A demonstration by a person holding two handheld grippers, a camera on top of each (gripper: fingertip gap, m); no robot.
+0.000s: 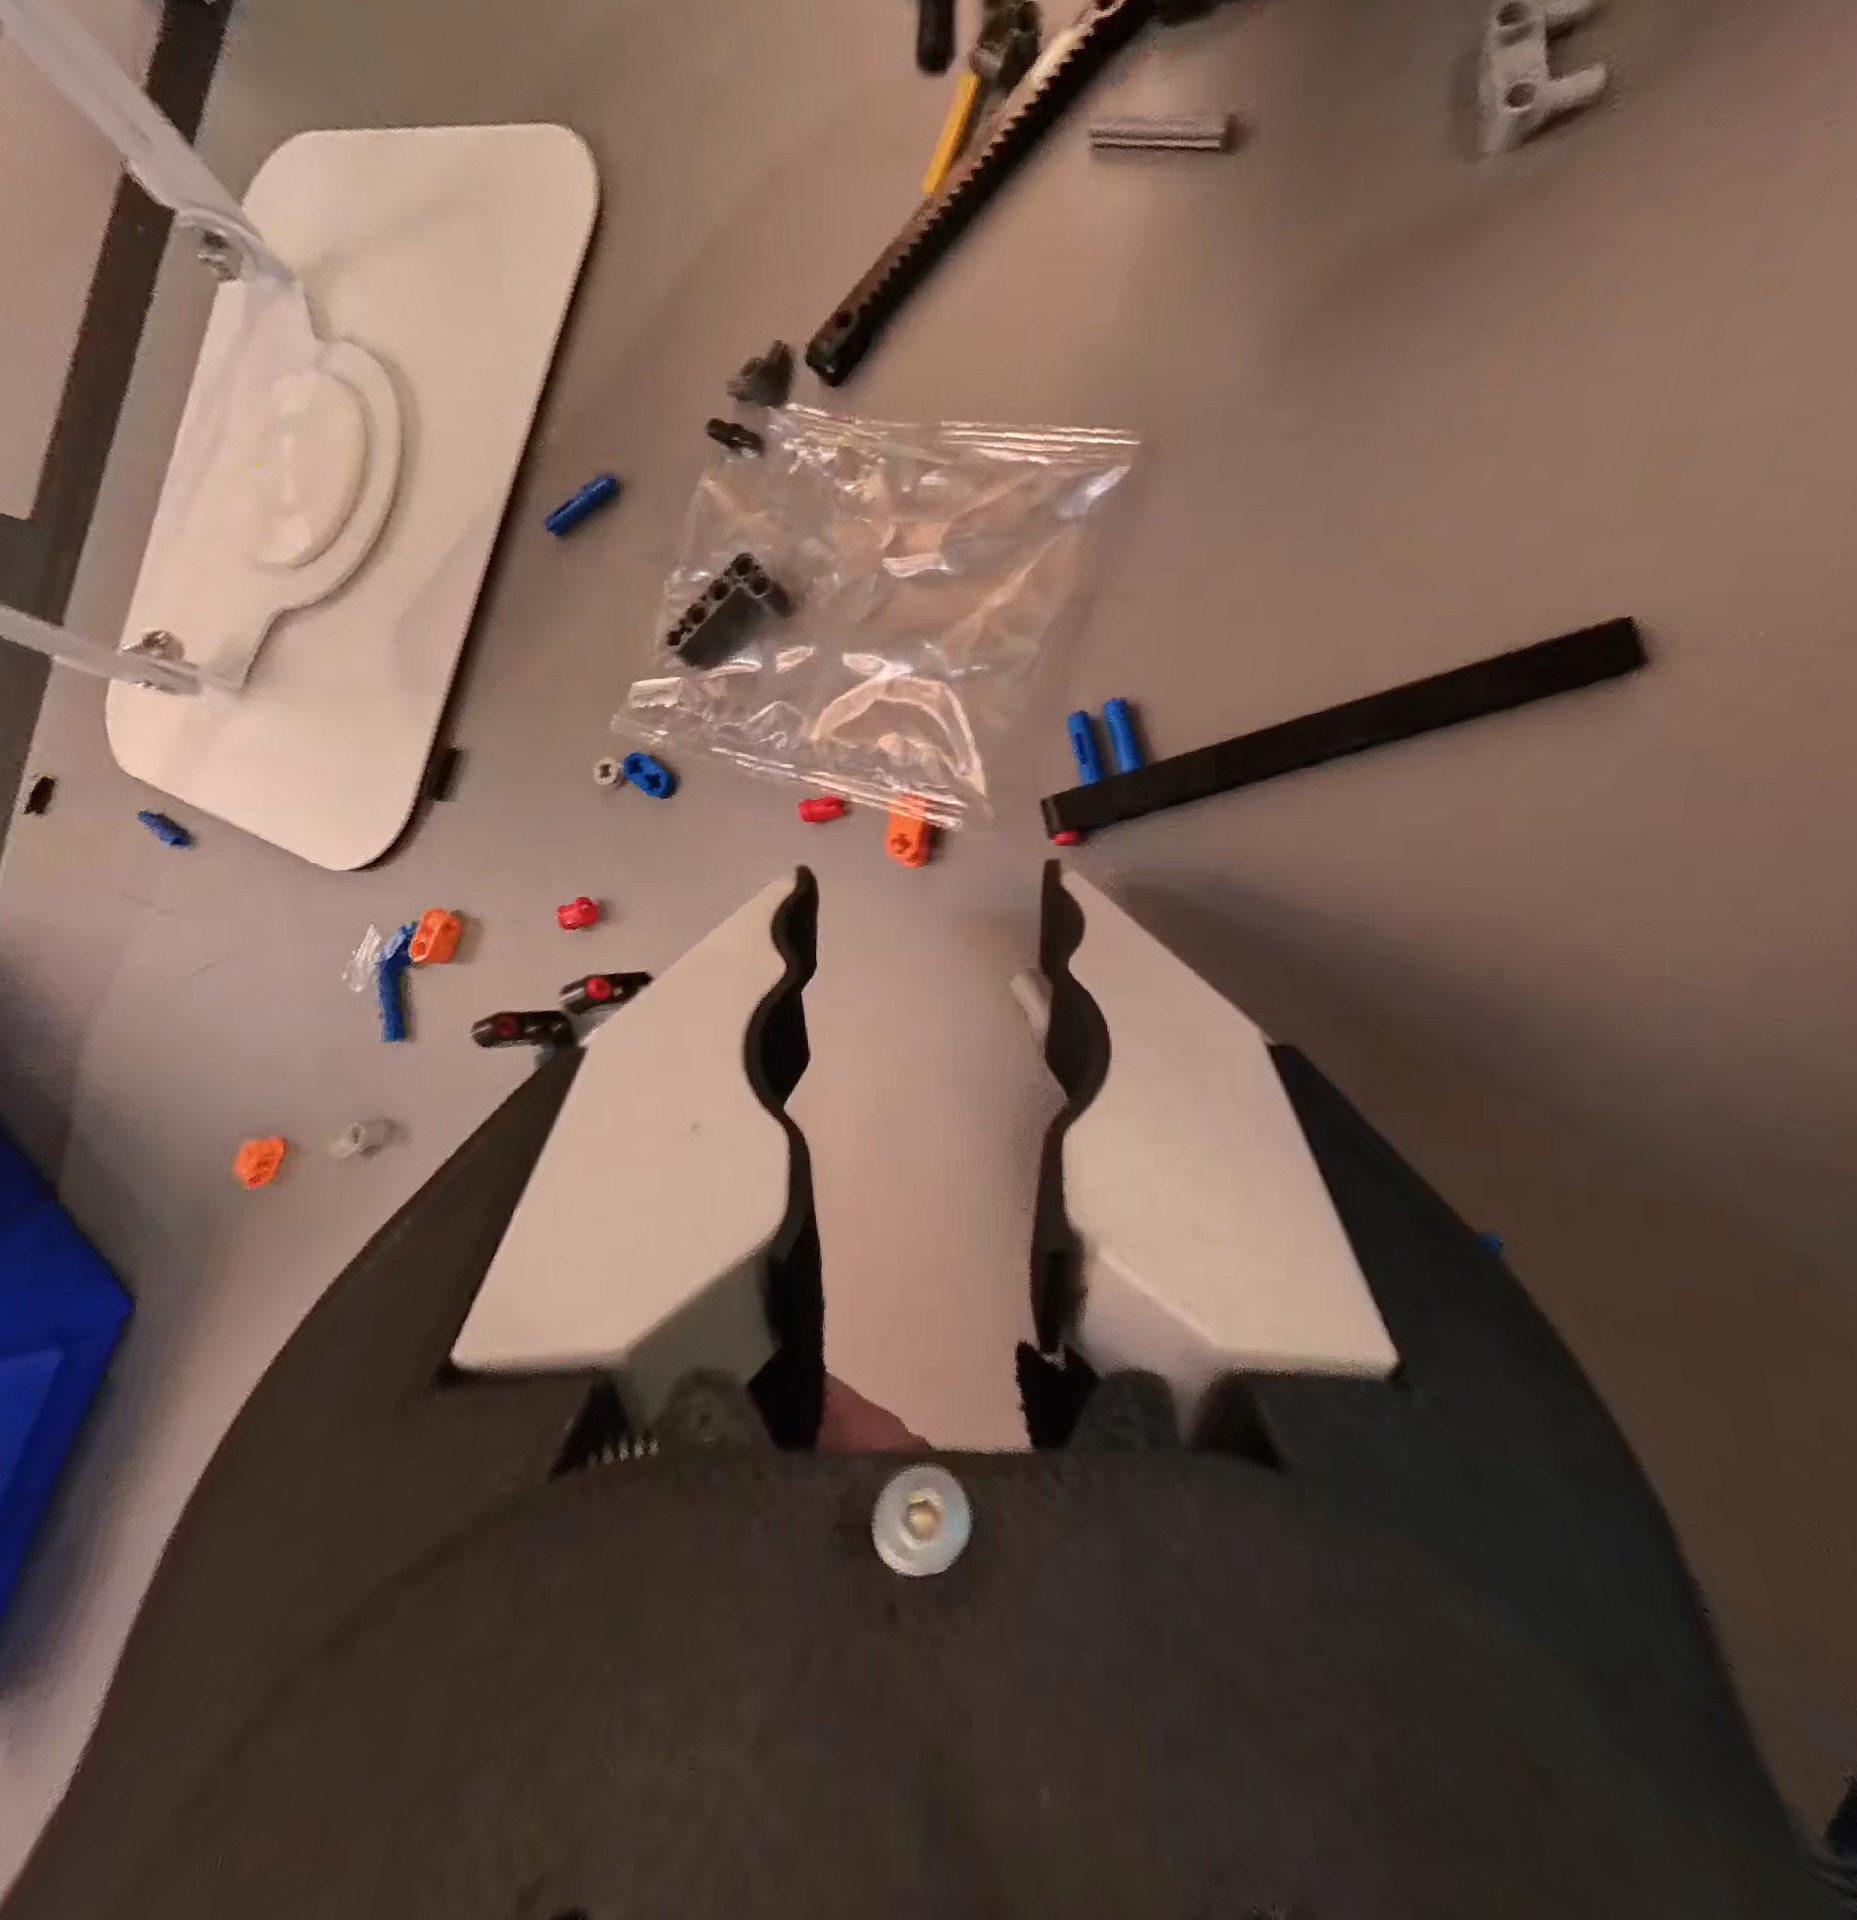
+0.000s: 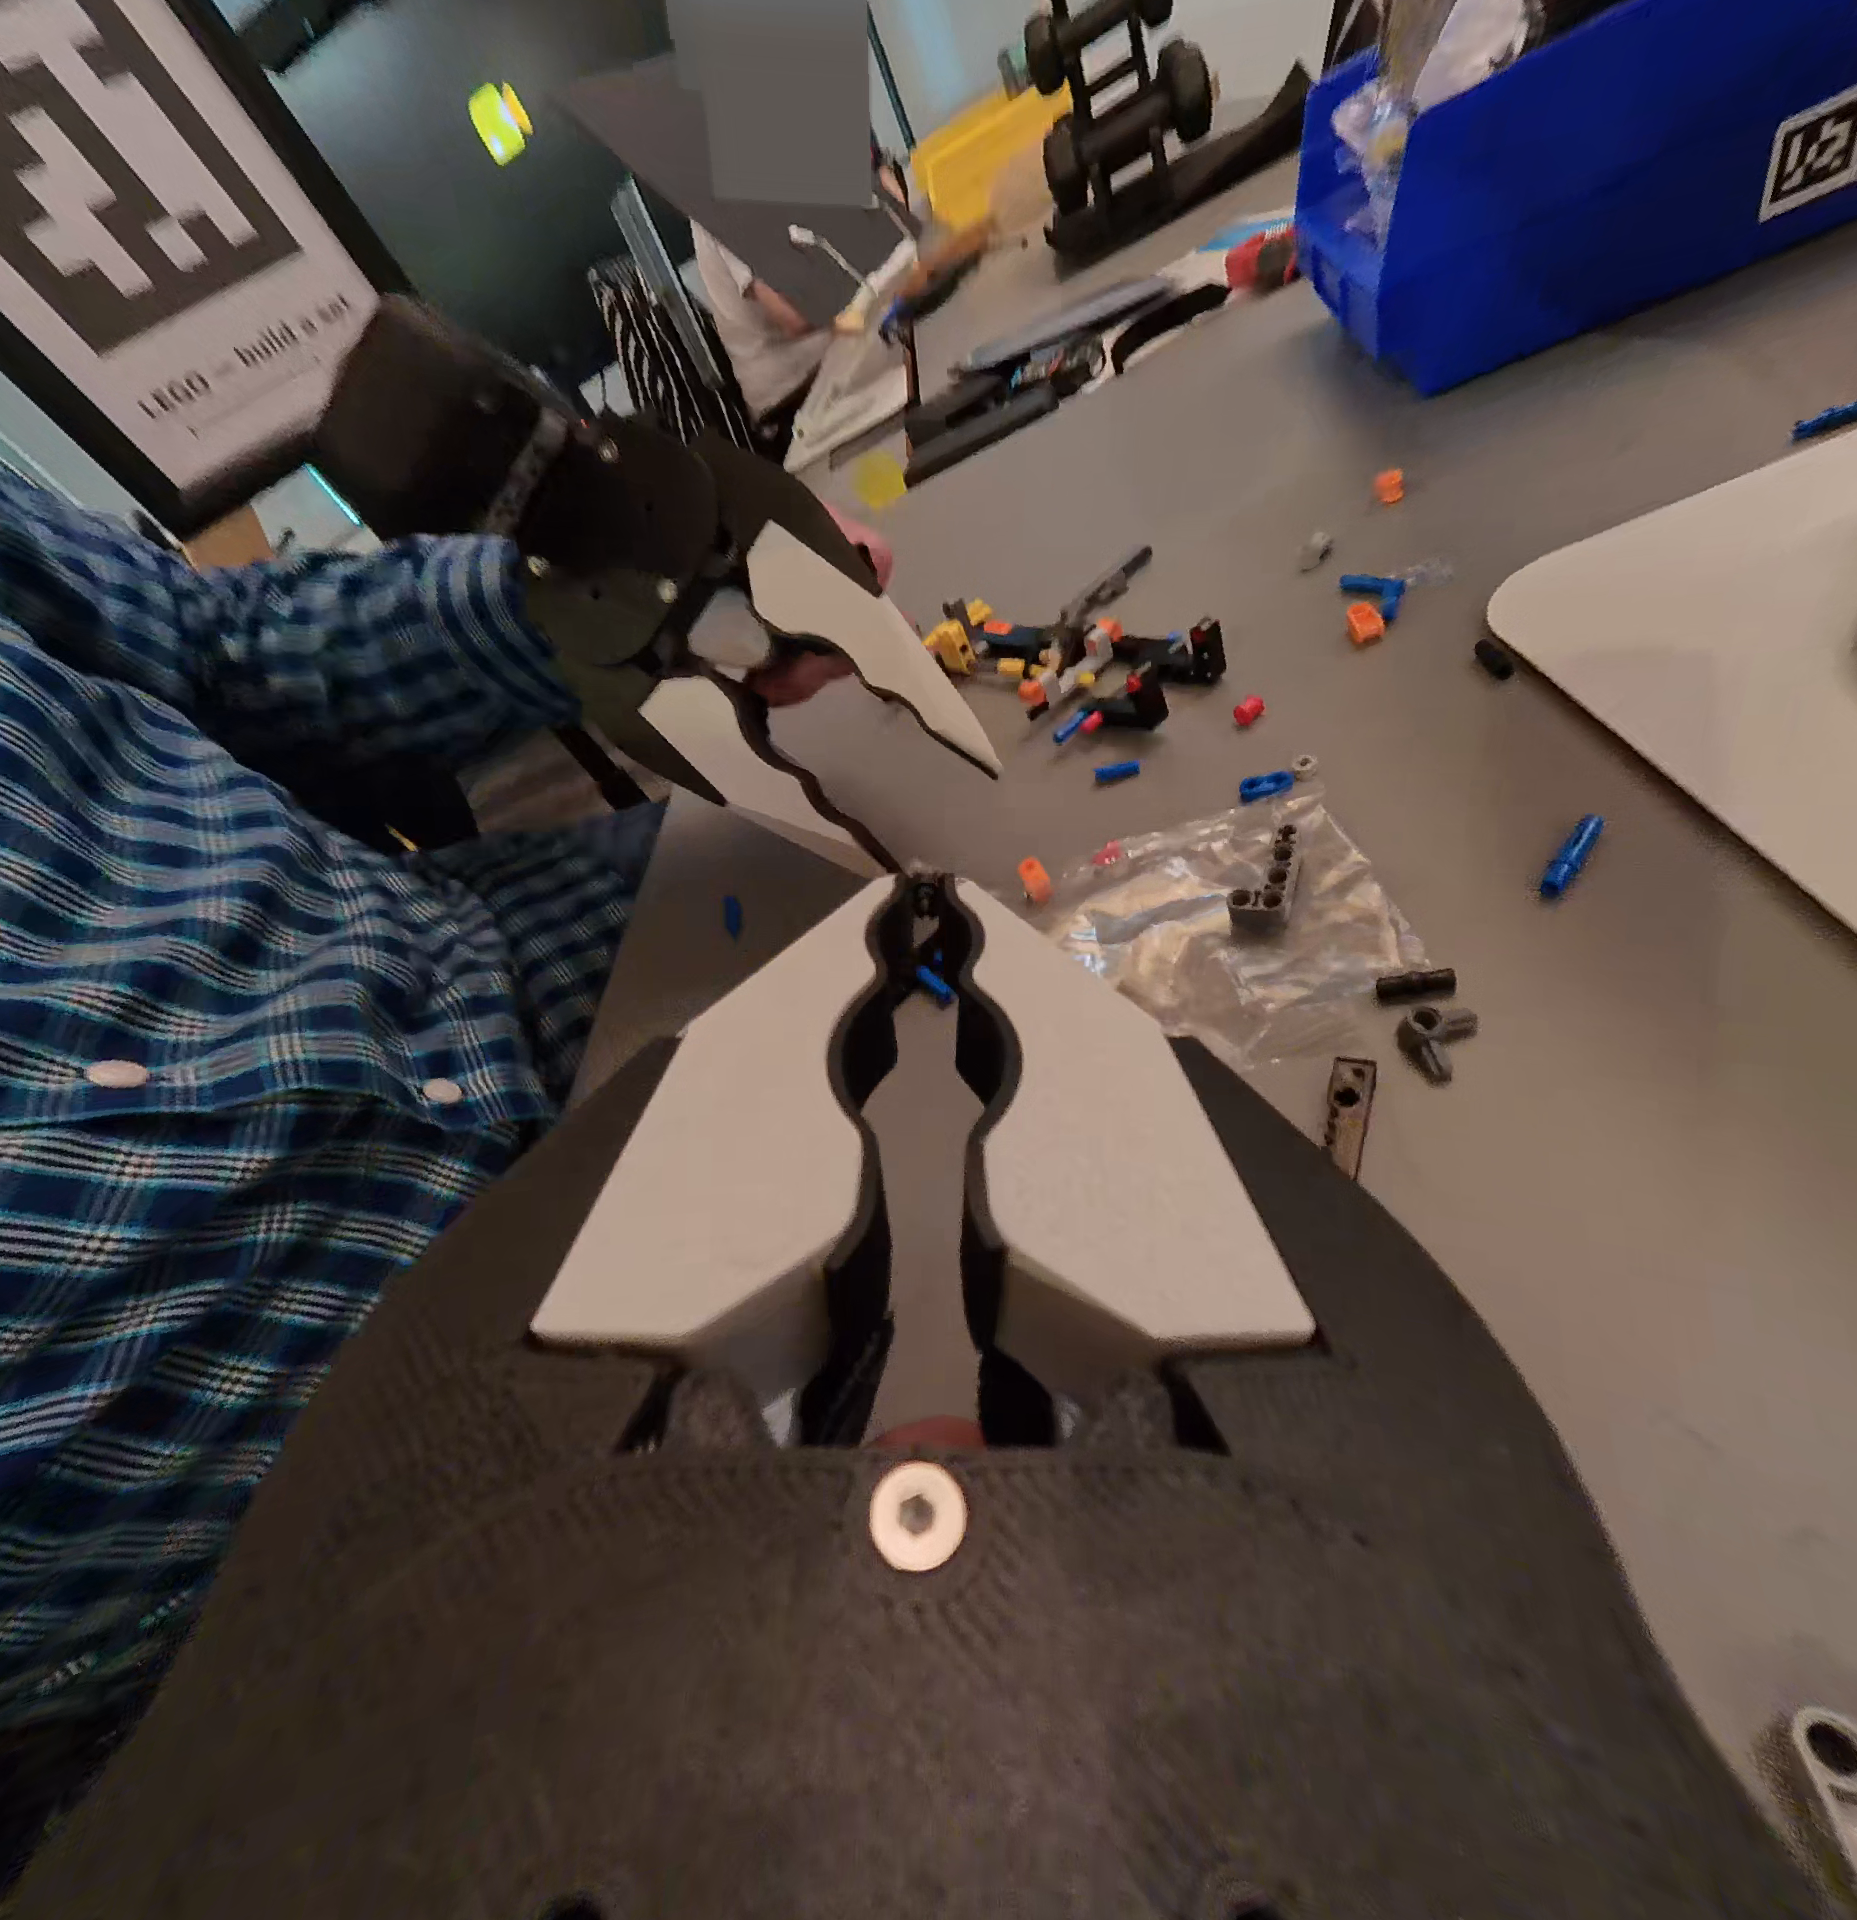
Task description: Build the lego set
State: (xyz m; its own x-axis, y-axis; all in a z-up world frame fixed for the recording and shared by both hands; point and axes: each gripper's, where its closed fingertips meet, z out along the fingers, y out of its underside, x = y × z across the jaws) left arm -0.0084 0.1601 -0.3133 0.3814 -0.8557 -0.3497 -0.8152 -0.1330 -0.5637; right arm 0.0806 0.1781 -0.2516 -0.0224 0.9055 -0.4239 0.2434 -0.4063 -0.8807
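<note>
My left gripper (image 1: 926, 881) is open and empty, low over the grey table. Just beyond its right fingertip lies a long black beam (image 1: 1350, 732) with a red pin at its near end and two blue pins (image 1: 1103, 736). A clear bag (image 1: 882, 613) holding a black L-beam (image 1: 726, 608) lies ahead. An orange connector (image 1: 908, 831) sits by the bag. My right gripper (image 2: 924, 885) has its jaws a narrow gap apart with nothing seen held. A dark piece with a blue pin (image 2: 934, 982) shows through the gap. The left gripper (image 2: 950, 821) hovers just beyond.
A white stand base (image 1: 384, 468) lies left of the bag. A black toothed rack (image 1: 955, 208) lies at the back. Small pins and connectors are scattered about, with a pile of pieces (image 2: 1090, 655). A blue bin (image 2: 1578, 208) stands far off. A plaid sleeve (image 2: 228, 935) fills the left. Tip to tip, the grippers are about 12 cm apart.
</note>
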